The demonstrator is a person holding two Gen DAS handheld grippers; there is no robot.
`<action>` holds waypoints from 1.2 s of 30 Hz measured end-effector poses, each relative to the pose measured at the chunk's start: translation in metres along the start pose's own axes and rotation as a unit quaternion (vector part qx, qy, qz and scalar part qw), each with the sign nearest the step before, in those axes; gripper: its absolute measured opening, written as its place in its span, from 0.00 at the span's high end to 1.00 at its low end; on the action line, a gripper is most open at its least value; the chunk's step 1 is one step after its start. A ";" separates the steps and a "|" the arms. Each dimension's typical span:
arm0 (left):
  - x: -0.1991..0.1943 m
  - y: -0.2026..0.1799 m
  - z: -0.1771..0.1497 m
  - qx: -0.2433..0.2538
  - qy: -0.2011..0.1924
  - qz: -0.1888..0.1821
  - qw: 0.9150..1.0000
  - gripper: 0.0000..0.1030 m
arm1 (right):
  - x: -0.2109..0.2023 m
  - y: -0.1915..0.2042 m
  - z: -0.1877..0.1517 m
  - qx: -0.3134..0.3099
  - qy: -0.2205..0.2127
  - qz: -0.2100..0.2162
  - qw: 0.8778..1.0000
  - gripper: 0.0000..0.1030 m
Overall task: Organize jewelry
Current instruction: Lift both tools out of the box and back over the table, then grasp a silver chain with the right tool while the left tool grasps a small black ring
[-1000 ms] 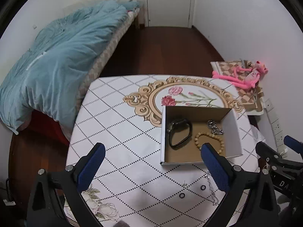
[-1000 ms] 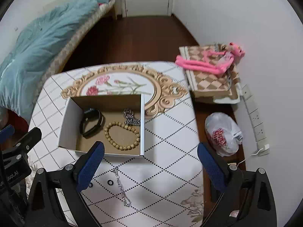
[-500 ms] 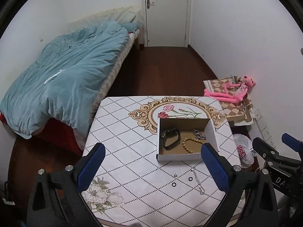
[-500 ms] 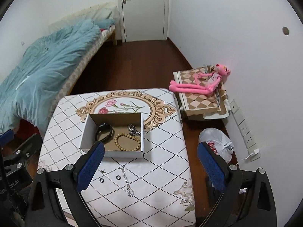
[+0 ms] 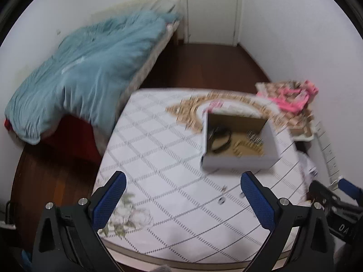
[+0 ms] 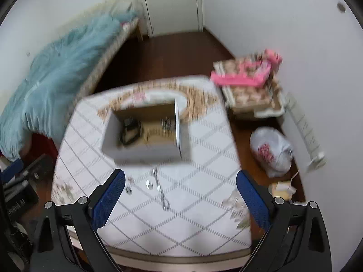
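An open cardboard box (image 5: 238, 161) (image 6: 145, 153) sits on the patterned table (image 5: 158, 158) (image 6: 204, 158). Inside lie a black band (image 5: 219, 139) (image 6: 130, 131), a beaded bracelet (image 5: 247, 148) and a blurred silver piece (image 5: 255, 136). On the table in front of the box lie two small rings (image 5: 221, 200) (image 6: 148, 184) and a silver chain (image 6: 160, 189). My left gripper (image 5: 183, 201) and right gripper (image 6: 180, 200) are both open and empty, held above the table's near edge. Both views are motion-blurred.
A bed with a teal duvet (image 5: 86, 72) stands to the left. A pink plush toy (image 6: 245, 77) lies on checkered cushions at the right. A white plastic bag (image 6: 270, 151) and a power strip (image 6: 304, 131) are on the floor by the right wall.
Both grippers have moved down and closer to the table after rising; the box and loose jewellery look larger. Both grippers stay open and empty.
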State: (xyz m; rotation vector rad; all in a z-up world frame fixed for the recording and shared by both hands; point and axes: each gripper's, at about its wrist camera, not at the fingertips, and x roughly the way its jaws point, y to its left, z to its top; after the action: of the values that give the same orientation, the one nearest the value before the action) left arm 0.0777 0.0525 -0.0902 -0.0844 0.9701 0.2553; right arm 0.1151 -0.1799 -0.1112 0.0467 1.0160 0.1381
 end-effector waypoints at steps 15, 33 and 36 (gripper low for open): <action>0.087 0.004 -0.076 0.025 0.111 0.038 0.993 0.00 | 0.133 0.025 -0.083 -0.052 0.071 0.007 0.996 0.34; 0.121 -0.035 -0.076 0.028 0.124 -0.050 0.991 0.06 | 0.100 -0.017 -0.075 0.010 0.028 0.038 0.999 0.92; 0.128 -0.047 -0.072 0.035 0.125 -0.059 0.990 0.23 | 0.102 -0.023 -0.068 0.015 0.024 0.030 0.999 0.92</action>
State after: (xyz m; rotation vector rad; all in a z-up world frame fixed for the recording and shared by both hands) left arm 0.1006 0.0163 -0.2385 -0.1107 1.2187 0.1012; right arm 0.1124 -0.1906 -0.2360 0.1019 1.0653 0.1801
